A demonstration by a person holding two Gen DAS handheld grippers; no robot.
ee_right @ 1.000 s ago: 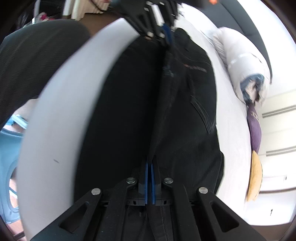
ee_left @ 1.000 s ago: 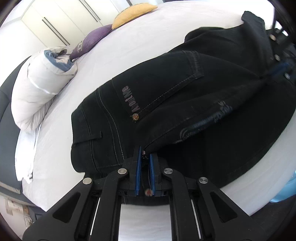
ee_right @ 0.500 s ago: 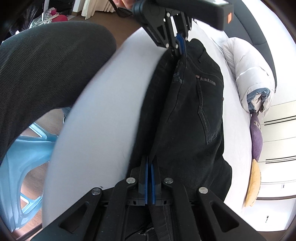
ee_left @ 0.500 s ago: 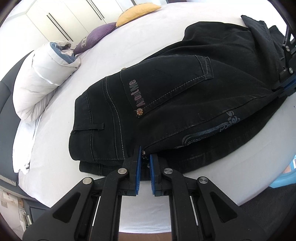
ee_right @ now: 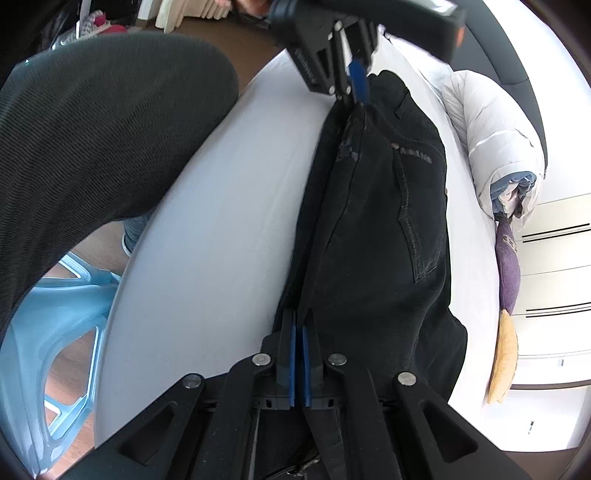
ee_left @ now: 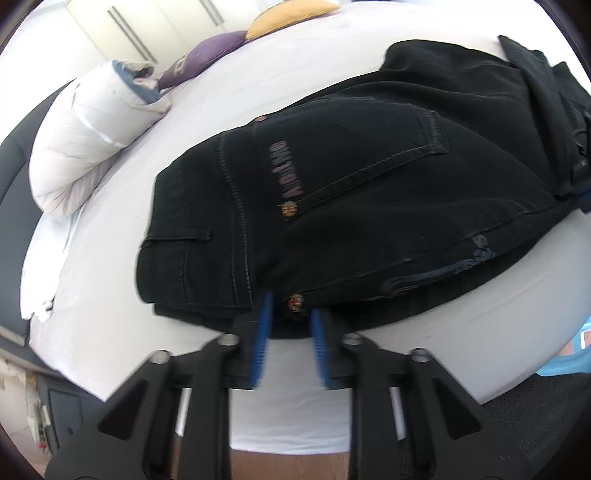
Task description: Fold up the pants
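Observation:
Black jeans (ee_left: 369, 206) lie folded lengthwise on the white bed (ee_left: 498, 332), back pocket and logo facing up. My left gripper (ee_left: 291, 321) is at the waistband edge nearest me; its blue pads stand apart, open, the fabric edge lying loose between them. In the right wrist view the jeans (ee_right: 388, 221) run away from me, and my right gripper (ee_right: 298, 332) is shut on their near end. The left gripper (ee_right: 352, 79) shows at the far end of the jeans.
A white rolled duvet (ee_left: 85, 136), a purple pillow (ee_left: 199, 62) and a yellow pillow (ee_left: 291, 13) lie at the bed's far side. A light blue plastic chair (ee_right: 48, 332) stands beside the bed. A dark-clothed leg (ee_right: 92, 140) is close at left.
The jeans have been lowered flat onto the bed. My left gripper has opened and released the waistband edge. The right gripper stays shut on the other end.

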